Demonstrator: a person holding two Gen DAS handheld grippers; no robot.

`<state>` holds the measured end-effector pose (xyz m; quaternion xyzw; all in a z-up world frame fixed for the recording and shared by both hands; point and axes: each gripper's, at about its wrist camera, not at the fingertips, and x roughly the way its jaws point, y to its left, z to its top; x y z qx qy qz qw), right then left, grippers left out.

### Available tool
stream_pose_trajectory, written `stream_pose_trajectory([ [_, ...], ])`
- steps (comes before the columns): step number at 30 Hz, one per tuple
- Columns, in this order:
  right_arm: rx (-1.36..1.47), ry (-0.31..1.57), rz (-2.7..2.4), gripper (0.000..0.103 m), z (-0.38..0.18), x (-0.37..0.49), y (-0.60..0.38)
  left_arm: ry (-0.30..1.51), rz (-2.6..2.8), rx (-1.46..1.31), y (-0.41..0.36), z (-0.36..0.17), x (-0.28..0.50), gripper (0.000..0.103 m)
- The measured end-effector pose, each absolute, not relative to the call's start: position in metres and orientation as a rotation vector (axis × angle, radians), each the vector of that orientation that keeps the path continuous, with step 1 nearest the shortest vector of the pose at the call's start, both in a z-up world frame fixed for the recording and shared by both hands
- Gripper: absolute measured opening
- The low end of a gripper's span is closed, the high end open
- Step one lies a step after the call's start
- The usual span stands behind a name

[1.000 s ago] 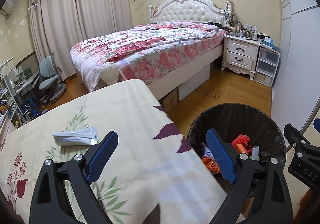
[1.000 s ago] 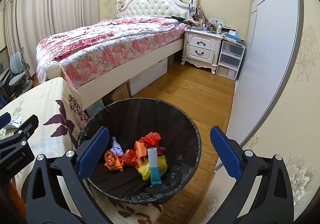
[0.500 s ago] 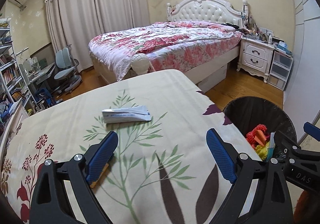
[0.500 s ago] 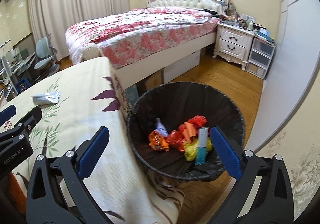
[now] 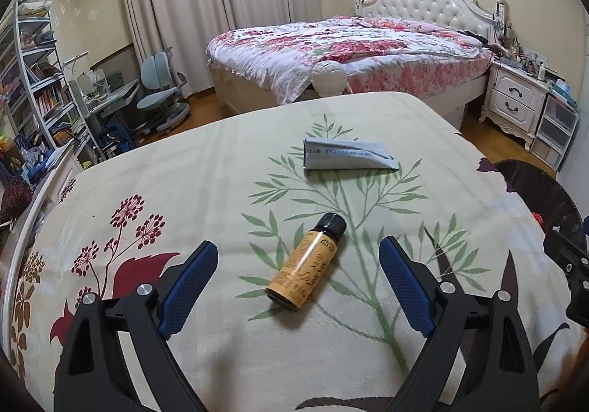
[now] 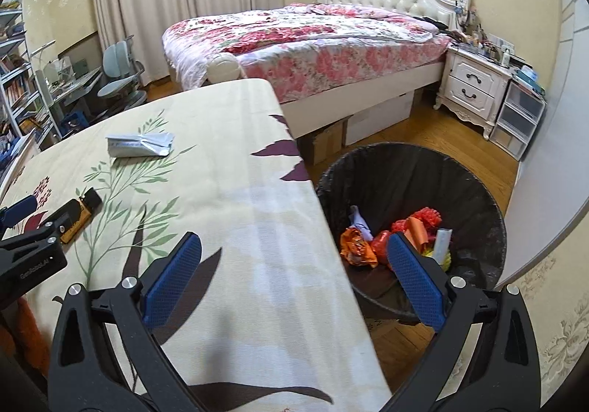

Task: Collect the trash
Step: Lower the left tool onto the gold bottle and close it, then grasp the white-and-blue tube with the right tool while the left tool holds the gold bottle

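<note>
A small amber bottle (image 5: 308, 262) with a black cap lies on the floral tablecloth (image 5: 206, 176), between the open fingers of my left gripper (image 5: 298, 281). It also shows in the right wrist view (image 6: 81, 211), partly behind the left gripper. A flattened silver wrapper (image 5: 348, 158) lies farther back on the table, also seen in the right wrist view (image 6: 140, 144). A black-lined trash bin (image 6: 475, 198) stands on the floor at the table's right edge with several colourful pieces inside. My right gripper (image 6: 292, 277) is open and empty over the table edge beside the bin.
A bed with a floral quilt (image 5: 342, 48) stands behind the table. A white nightstand (image 6: 475, 88) and plastic drawers (image 6: 522, 117) are at the right. A desk, chair (image 5: 158, 84) and bookshelf (image 5: 33, 81) are at the left.
Both grippers have swung left from the bin toward the table. The bottle has come into view between the left fingers. Both stay open.
</note>
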<state>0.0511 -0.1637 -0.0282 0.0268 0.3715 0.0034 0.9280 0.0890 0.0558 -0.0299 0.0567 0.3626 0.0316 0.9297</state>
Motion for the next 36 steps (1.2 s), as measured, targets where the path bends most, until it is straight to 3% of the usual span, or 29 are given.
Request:
stream_pose_trajectory([
  [7, 0.025, 0.771, 0.05, 0.098, -0.029, 0.056, -0.143, 0.831, 0.013, 0.098, 0.066, -0.041, 0.098, 0.063],
  [11, 0.015, 0.774, 0.069, 0.098, -0.029, 0.059, -0.135, 0.882, -0.028, 0.06, 0.072, -0.048, 0.101, 0.036],
  [14, 0.006, 0.777, 0.081, 0.098, -0.03, 0.062, -0.128, 0.875, -0.032, 0.064, 0.073, -0.048, 0.1, 0.027],
  [36, 0.004, 0.814, 0.143, 0.098, -0.027, 0.169, -0.083, 0.87, 0.116, 0.042, 0.141, -0.047, 0.138, 0.028],
])
